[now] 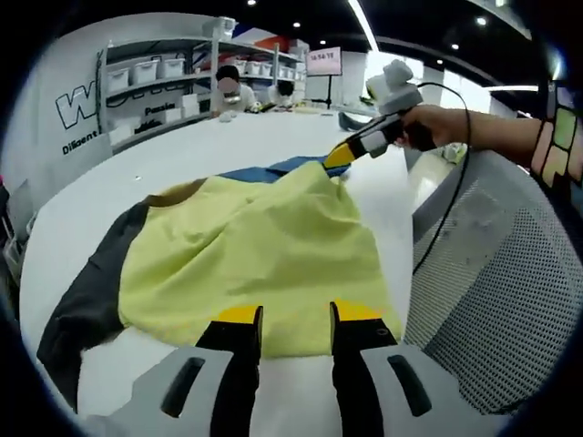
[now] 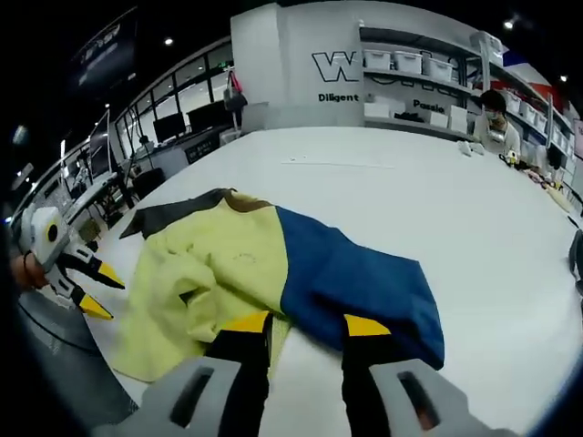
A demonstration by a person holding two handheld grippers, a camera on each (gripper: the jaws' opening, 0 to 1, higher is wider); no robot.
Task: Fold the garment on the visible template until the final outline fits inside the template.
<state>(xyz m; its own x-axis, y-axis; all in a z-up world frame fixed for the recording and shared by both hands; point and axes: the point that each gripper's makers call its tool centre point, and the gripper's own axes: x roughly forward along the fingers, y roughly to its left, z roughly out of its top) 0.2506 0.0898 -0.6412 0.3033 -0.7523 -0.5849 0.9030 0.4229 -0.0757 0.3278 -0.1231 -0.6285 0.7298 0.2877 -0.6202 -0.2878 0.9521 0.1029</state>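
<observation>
Folding goes best with both corners raised evenly. The soft yellow, blue and dark grey cloth garment lies crumpled on the white bench. The left tool and right tool stand apart, holding nothing.

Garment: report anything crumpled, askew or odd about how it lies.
The garment lies rumpled on the white table, not flat: the yellow panel is creased and bunched, the blue section is draped over it, and a dark sleeve trails off to one side. No template outline can be made out under it.
</observation>
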